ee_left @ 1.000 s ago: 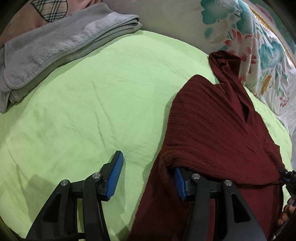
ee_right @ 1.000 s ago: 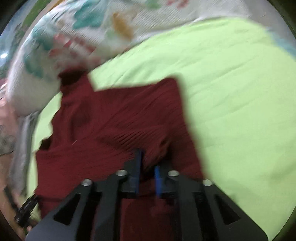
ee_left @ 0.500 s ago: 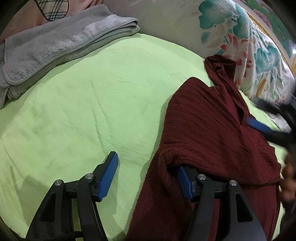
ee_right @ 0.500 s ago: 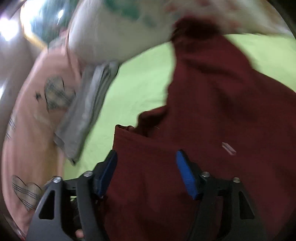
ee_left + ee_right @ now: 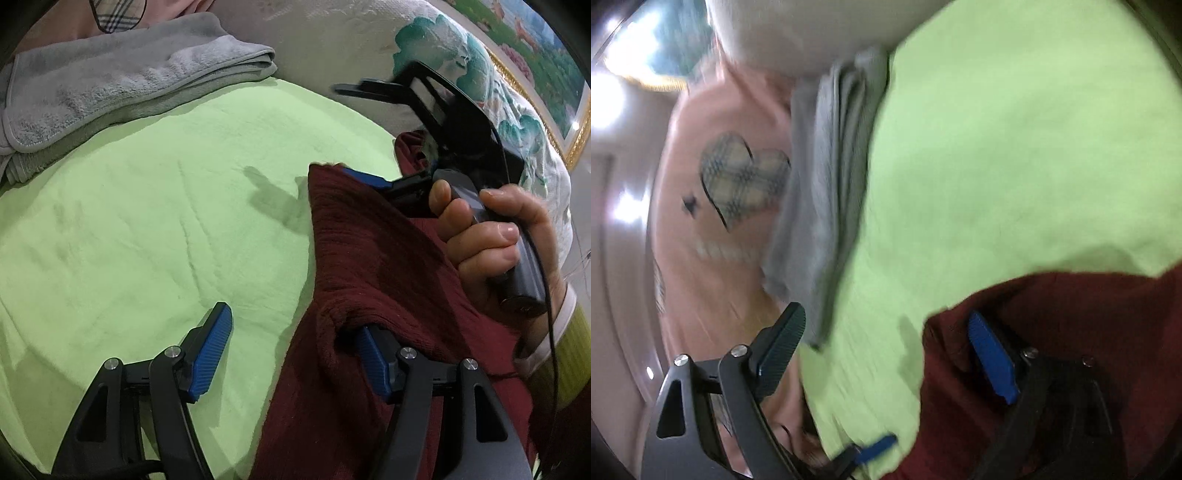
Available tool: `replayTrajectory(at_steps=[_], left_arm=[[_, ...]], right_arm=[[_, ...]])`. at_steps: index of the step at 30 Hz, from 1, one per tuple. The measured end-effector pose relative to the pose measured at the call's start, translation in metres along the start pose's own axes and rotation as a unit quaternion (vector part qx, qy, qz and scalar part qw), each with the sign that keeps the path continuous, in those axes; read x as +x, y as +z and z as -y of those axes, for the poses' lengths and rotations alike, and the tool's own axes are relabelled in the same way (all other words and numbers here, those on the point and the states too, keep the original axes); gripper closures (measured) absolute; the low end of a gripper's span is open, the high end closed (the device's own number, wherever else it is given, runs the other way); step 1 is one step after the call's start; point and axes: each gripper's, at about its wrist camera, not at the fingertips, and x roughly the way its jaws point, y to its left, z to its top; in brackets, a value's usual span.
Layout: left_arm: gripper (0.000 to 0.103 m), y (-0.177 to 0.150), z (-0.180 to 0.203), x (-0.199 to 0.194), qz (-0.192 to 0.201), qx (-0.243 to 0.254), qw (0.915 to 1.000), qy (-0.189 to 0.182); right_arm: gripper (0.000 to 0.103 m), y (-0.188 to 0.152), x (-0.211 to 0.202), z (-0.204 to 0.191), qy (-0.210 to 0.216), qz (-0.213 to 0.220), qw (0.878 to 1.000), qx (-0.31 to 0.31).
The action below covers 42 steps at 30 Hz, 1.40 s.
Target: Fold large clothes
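A dark red knit sweater (image 5: 369, 266) lies on the right part of a light green blanket (image 5: 155, 221). My left gripper (image 5: 293, 354) is low at the near edge with its jaws opening. Its right finger (image 5: 375, 362) is tucked under a fold of the sweater, its left finger (image 5: 212, 347) is over bare blanket, and nothing is pinched. My right gripper (image 5: 354, 133), held by a hand (image 5: 491, 236), is at the sweater's far corner, jaws wide and still opening. The blurred right wrist view shows one pad (image 5: 991, 358) against the sweater (image 5: 1071, 332) and the other (image 5: 779, 350) off it.
A folded grey towel (image 5: 110, 88) lies at the blanket's far left edge, beside pink cloth with a plaid heart (image 5: 738, 177). A floral quilt (image 5: 436, 62) is bunched behind the sweater. A framed picture (image 5: 554, 74) hangs at the far right.
The right gripper let go of the sweater's near fold, opened wide and swung across to the sweater's far corner. The left gripper stayed put and its jaws widened a little.
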Motion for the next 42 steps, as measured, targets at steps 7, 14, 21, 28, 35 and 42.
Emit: replayTrajectory(at_steps=[7,14,21,28,35,42], left_arm=[[0.036,0.010,-0.002,-0.009,-0.026,-0.015,0.9990,-0.031],[0.028,0.038,0.041,-0.022,-0.023,0.050,0.9983,-0.020],[0.041,0.028,0.053,0.019,-0.088,0.116,0.9856,0.086],[0.040,0.100,0.087,0.020,-0.044,0.103,0.9934,0.025],[0.039,0.172,0.125,0.080,-0.036,0.103,0.9940,-0.002],[0.039,0.214,0.158,0.181,-0.102,0.127,0.9867,-0.013]], right_arm=[[0.018,-0.040,-0.082,0.000,-0.054,0.079,0.995,-0.038],[0.024,-0.094,-0.153,0.047,-0.148,0.122,0.981,-0.005],[0.050,-0.091,-0.217,0.036,-0.268,0.188,0.943,-0.054],[0.050,-0.023,-0.247,0.027,-0.318,0.233,0.915,-0.086],[0.045,0.053,-0.238,0.038,-0.313,0.229,0.918,-0.080],[0.044,0.102,-0.218,0.082,-0.358,0.202,0.909,-0.075]])
